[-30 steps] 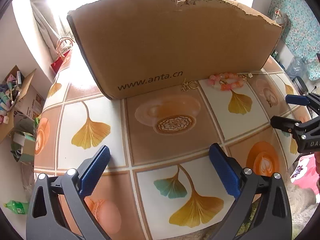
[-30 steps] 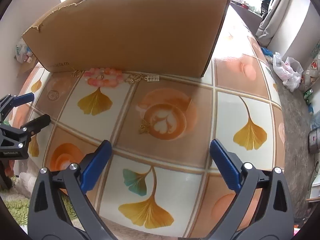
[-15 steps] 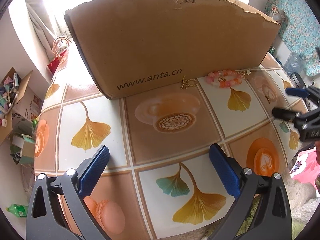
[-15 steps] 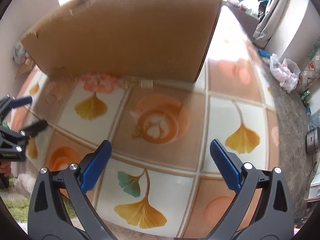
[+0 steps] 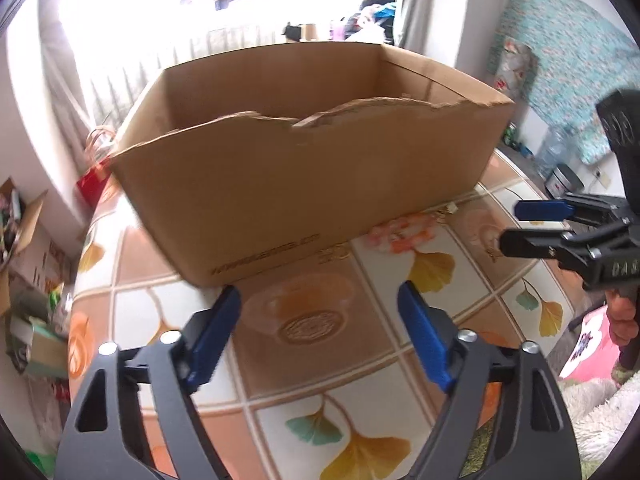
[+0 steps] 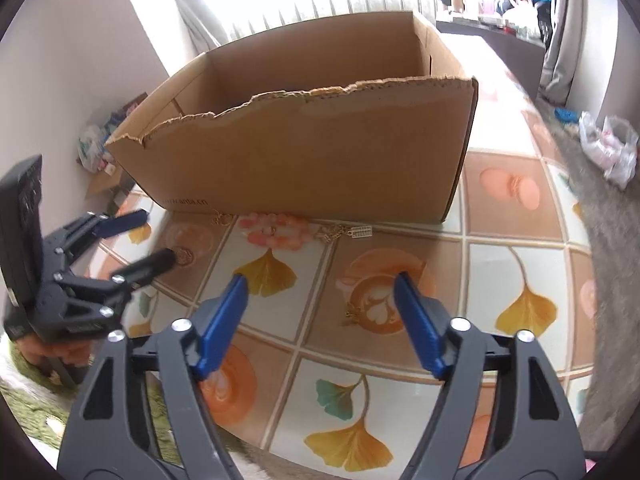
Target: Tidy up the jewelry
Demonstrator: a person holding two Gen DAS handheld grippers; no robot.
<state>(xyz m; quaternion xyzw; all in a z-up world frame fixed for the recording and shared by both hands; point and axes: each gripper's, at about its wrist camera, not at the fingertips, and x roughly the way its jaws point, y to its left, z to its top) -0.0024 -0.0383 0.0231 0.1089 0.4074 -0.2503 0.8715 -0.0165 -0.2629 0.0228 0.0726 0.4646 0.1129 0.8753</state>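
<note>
Nothing is gripped yet; the step in hand looks like reaching for a first piece to drop into the cardboard box [image 6: 304, 152]; the pick would go best with a low, slow approach, jaws straddling the piece so it cannot skid on the slick counter [image 6: 516, 264]. The right gripper [image 6: 320, 316] stands wide open and empty above the tiles; the small gold earring [image 6: 353, 314] lies just ahead between its fingers. The left gripper [image 5: 320, 320], also open and empty, hovers near the box front; the pink bead bracelet [image 6: 276, 232] and gold chain [image 6: 340, 233] rest against the box's base, well ahead of both.
</note>
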